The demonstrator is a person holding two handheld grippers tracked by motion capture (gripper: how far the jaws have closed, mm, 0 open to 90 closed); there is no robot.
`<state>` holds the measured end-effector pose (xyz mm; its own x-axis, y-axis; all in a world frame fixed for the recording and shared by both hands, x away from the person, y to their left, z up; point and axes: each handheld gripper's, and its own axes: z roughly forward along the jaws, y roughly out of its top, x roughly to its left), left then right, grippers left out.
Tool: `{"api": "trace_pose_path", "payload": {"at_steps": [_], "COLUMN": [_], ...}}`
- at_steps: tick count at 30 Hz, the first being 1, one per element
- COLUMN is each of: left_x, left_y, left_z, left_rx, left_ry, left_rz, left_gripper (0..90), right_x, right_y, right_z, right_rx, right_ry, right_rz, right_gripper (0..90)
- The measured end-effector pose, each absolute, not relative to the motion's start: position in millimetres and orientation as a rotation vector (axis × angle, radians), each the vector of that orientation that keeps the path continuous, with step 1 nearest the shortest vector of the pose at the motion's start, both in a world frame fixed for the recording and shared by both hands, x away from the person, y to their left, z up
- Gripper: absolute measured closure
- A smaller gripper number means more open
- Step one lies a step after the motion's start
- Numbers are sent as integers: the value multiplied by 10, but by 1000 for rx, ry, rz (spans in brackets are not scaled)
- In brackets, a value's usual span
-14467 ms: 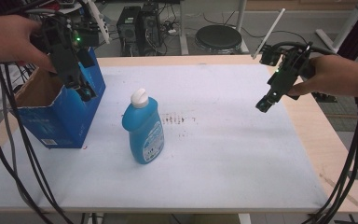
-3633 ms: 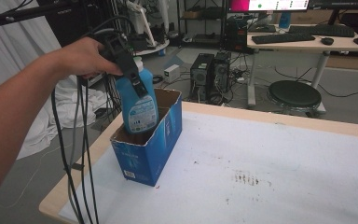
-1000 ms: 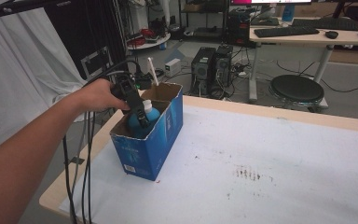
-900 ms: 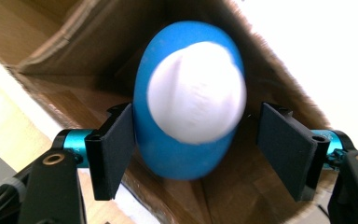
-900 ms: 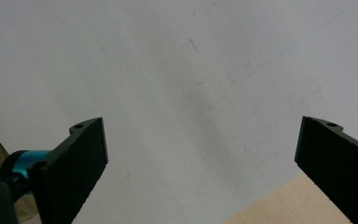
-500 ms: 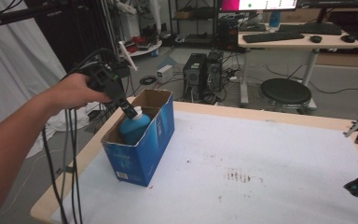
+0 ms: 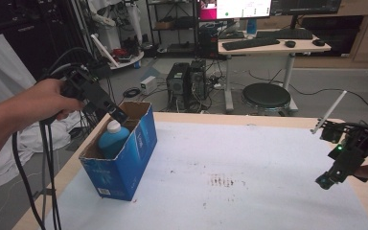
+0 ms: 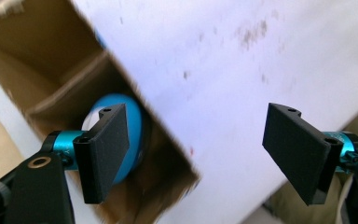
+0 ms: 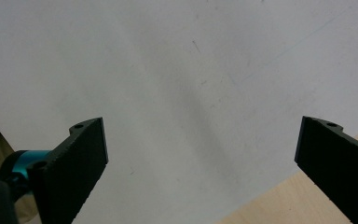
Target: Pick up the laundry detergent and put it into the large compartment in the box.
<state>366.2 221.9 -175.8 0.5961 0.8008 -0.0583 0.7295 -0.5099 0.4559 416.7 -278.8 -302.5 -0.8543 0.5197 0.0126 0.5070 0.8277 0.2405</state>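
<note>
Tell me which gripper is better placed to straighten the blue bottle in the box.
Left. The left gripper, jaws open and just widened, hovers right above the blue bottle in the blue cardboard box. The right gripper sits open at the table's far right edge.

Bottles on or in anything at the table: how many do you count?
1. A blue bottle with a white cap stands inside the blue cardboard box at the table's left edge, just below the open left gripper. The box walls could hide something smaller beside it.
</note>
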Motion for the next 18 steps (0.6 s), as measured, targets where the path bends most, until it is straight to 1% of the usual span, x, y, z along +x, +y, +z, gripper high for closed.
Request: {"api": "trace_pose_path", "payload": {"at_steps": [2, 7, 9, 11, 12, 16, 18], "left_x": [3647, 3663, 3686, 3716, 3716, 3768, 3795], "left_y": [2108, 1826, 1706, 1514, 1514, 1273, 1196], "left_z": [-1750, -1797, -1836, -1906, -1906, -2007, -2043], "left_rx": [2389, 2449, 2473, 2527, 2527, 2555, 2565], "left_ry": [1203, 1133, 1112, 1053, 1053, 998, 986], "left_rz": [207, 164, 145, 138, 138, 109, 107], "left_gripper": [228, 228, 228, 228, 228, 227, 128], "right_x": [4157, 4137, 4134, 4123, 4123, 4106, 4094], "right_y": [-2784, -2782, -2786, -2789, -2789, -2787, -2787], "right_z": [-3019, -3011, -3011, -3011, -3011, -3022, -3026], "right_rx": [830, 830, 824, 824, 824, 830, 829], "right_ry": [2952, 2949, 2949, 2948, 2948, 2948, 2949], "right_rz": [369, 373, 374, 381, 381, 386, 388], "right_gripper": [15, 15, 14, 14, 14, 14, 14]}}
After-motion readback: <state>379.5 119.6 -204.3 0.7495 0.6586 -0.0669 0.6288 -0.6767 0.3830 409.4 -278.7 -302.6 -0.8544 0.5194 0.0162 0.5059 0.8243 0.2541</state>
